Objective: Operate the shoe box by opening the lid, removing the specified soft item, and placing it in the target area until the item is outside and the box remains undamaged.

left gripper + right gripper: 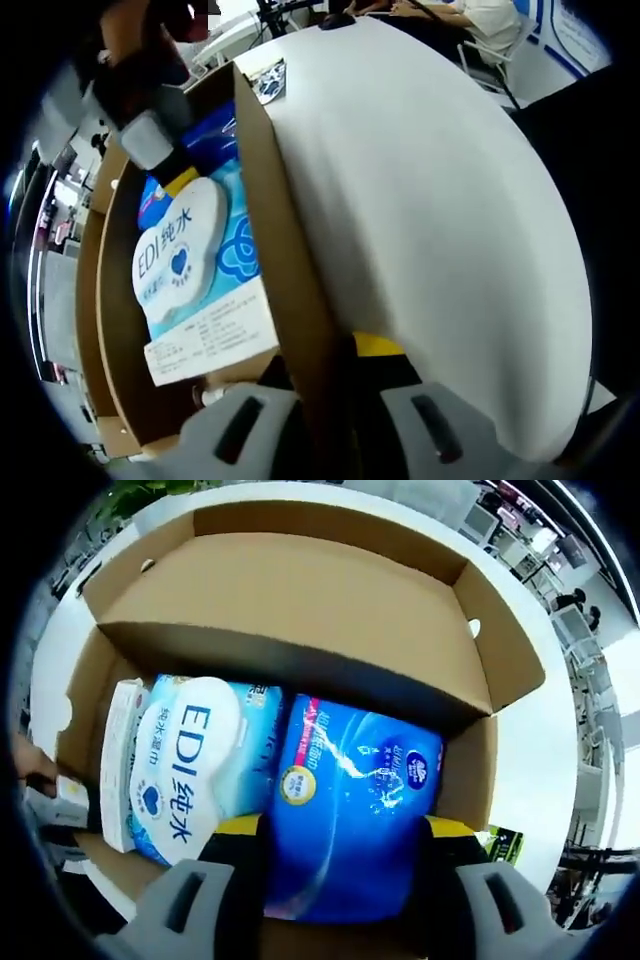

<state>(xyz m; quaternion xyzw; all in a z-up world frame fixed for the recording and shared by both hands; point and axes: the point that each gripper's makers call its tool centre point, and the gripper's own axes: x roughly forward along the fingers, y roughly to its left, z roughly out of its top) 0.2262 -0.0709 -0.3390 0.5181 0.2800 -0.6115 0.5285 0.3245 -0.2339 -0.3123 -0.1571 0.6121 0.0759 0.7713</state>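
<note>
In the right gripper view, the right gripper is set down into the open brown cardboard shoe box, its fingers spread wide and closed against the glossy dark-blue soft pack, apparently for lifting it out. Left of it lies a light-blue and white wipes pack. The left gripper is clamped on the box wall, seemingly steadying it on the white worktop.

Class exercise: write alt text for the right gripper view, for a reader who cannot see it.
The right gripper reaches into an open cardboard shoe box, its jaws on either side of a dark blue soft pack. A light blue and white wipes pack lies beside it.
</note>
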